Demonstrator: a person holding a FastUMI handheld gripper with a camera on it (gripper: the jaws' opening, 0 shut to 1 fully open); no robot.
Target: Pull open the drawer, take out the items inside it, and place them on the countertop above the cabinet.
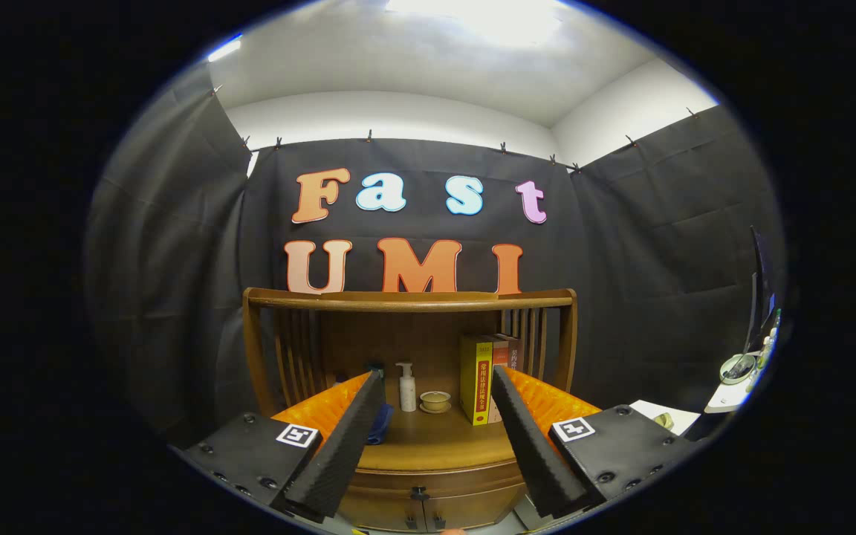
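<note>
While its fingers stand spread and empty, the hand-held gripper points level at the cabinet.

The curved brown wooden drawer sits closed below and between the fingers, under the polished wooden countertop (bearing small items).

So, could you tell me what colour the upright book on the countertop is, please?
Yellow, seen in the gripper view: the book stands beyond the open gripper.
</note>
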